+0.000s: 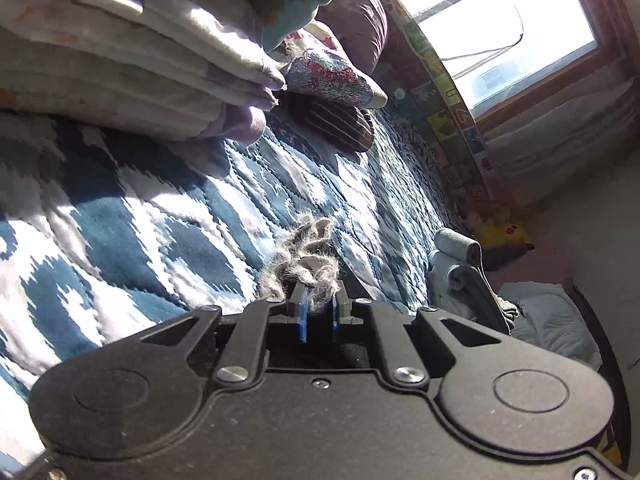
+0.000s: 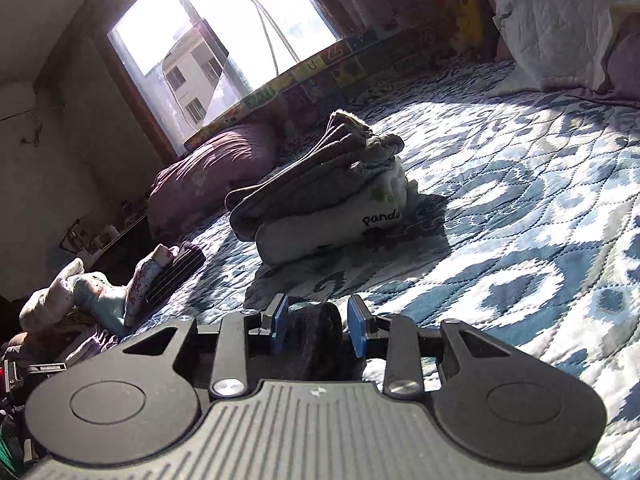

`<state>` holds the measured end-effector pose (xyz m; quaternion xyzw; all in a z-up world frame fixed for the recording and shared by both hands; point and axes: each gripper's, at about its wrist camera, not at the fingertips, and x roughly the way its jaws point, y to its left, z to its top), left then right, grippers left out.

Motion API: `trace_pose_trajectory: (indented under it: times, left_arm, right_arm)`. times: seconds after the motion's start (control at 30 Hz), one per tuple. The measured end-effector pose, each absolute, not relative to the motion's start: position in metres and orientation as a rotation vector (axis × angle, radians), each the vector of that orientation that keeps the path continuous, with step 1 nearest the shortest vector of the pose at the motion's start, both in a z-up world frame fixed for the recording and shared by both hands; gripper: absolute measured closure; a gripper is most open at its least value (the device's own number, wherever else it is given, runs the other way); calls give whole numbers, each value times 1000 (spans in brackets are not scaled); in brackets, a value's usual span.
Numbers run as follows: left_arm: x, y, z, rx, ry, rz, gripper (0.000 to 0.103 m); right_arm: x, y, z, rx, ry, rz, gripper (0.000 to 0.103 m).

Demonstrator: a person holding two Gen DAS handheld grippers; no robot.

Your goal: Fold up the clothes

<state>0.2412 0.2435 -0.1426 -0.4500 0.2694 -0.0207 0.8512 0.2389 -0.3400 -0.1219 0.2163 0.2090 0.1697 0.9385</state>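
Observation:
In the left wrist view my left gripper (image 1: pixel 319 312) is shut on a fuzzy grey garment (image 1: pixel 314 248), whose frayed pile bunches just past the blue pads (image 1: pixel 303 314) above the blue-and-white quilt (image 1: pixel 180 216). In the right wrist view my right gripper (image 2: pixel 318 322) holds a thick dark cloth (image 2: pixel 320 336) between its blue pads (image 2: pixel 279 318). A folded stack of grey and white clothes (image 2: pixel 328 192), with "panda" printed on the bottom piece, rests on the quilt (image 2: pixel 520 200) ahead of it. The same stack (image 1: pixel 460 268) shows at the right of the left wrist view.
Folded pale blankets (image 1: pixel 120 60) lie at the upper left, with a patterned piece (image 1: pixel 332 76) and a dark striped piece (image 1: pixel 336 124) beside them. A loose pile of clothes (image 2: pixel 80 292), a purple pillow (image 2: pixel 208 172) and a bright window (image 2: pixel 224 40) fill the left side.

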Motion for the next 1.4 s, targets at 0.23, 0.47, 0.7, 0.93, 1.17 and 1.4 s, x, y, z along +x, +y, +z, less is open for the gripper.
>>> trace_pose_trajectory:
  times: [0.23, 0.47, 0.7, 0.93, 1.17, 1.4]
  left_arm:
    - [245, 246, -144, -942, 582, -52, 97]
    - [244, 227, -126, -723, 472, -73, 98]
    - [243, 221, -125, -577, 518, 66, 94]
    - [254, 183, -101, -390, 499, -171, 92]
    - [271, 189, -130, -277, 622, 26, 99]
    - [271, 160, -106, -193, 491, -138, 94]
  right_arm:
    - [272, -275, -133, 212, 522, 415, 70]
    - [277, -278, -153, 167, 603, 257, 94]
    - [272, -269, -151, 117, 587, 256, 88]
    - [260, -247, -134, 43, 511, 371, 68]
    - [269, -235, -144, 2, 575, 384, 64]
    - [271, -231, -139, 59, 546, 450, 58]
